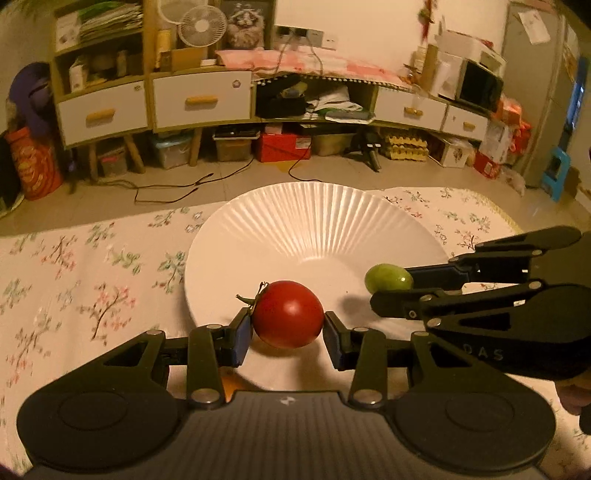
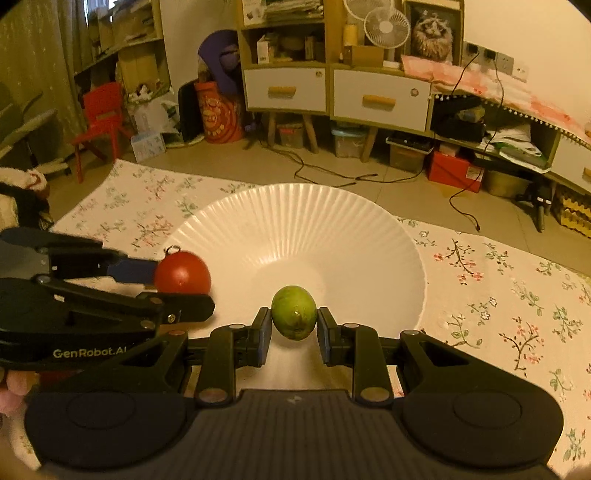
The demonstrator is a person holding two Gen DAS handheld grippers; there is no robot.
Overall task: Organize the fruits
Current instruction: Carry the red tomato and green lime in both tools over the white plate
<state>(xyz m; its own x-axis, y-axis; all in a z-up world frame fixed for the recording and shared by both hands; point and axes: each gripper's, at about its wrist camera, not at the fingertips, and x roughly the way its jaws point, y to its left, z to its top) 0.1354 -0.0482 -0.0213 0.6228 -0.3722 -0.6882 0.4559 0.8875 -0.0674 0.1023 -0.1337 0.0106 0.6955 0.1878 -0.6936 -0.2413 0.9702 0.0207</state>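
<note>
left gripper (image 1: 288,334) jaws clamp tomato (image 1: 288,314), stem left | right gripper (image 2: 293,328) jaws clamp green fruit (image 2: 294,312), long axis vertical

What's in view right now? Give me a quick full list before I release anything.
Tomato: 1, red, held over the plate's near edge.
Green fruit: 1, green, held over the plate.
Plate: 1, white, ribbed, on the cloth.
Tablecloth: 1, floral, under the plate.
Cabinet: 1, white drawers, along the far wall.
Fan: 1, white, on the cabinet.
Left gripper: shut on tomato.
Right gripper: shut on green fruit.
</note>
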